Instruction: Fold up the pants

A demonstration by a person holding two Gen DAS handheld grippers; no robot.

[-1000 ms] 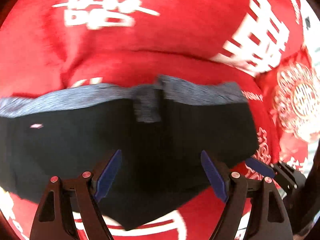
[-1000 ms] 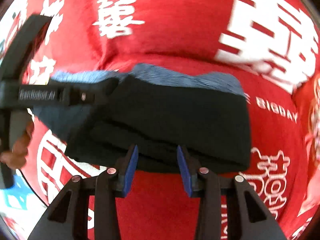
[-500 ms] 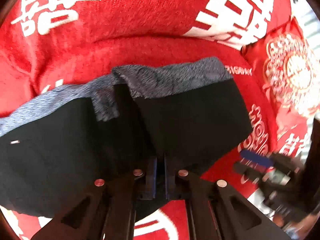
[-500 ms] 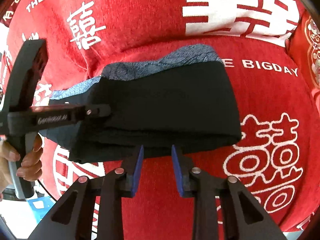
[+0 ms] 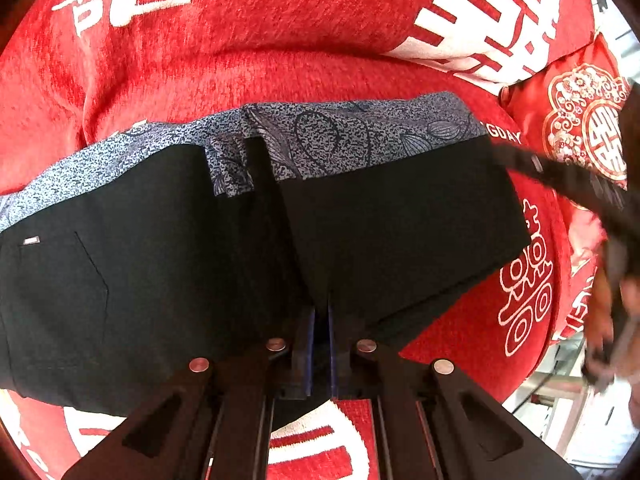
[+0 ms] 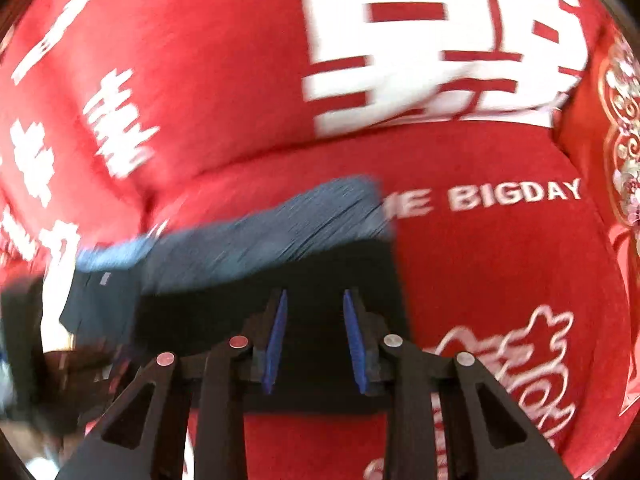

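The black pants [image 5: 400,232] with a blue-grey patterned waistband [image 5: 340,136] lie folded on the red sofa seat [image 5: 320,76]. My left gripper [image 5: 321,312] is shut at the near edge of the pants, pinching the black fabric at the fold. In the blurred right wrist view the pants [image 6: 340,272] lie under my right gripper [image 6: 314,304], whose blue pads [image 6: 280,320] stand apart over the black cloth near its right end. The right gripper also shows as a dark blur at the right of the left wrist view [image 5: 580,184].
The sofa back cushion [image 6: 400,40] with white characters rises behind the pants. A red embroidered pillow [image 5: 580,128] sits at the right. The seat's front edge and the floor [image 5: 568,408] show at lower right.
My left gripper closed from wide open and stays shut on the pants' near edge. My right gripper moved forward over the right end of the pants and its pads spread slightly.
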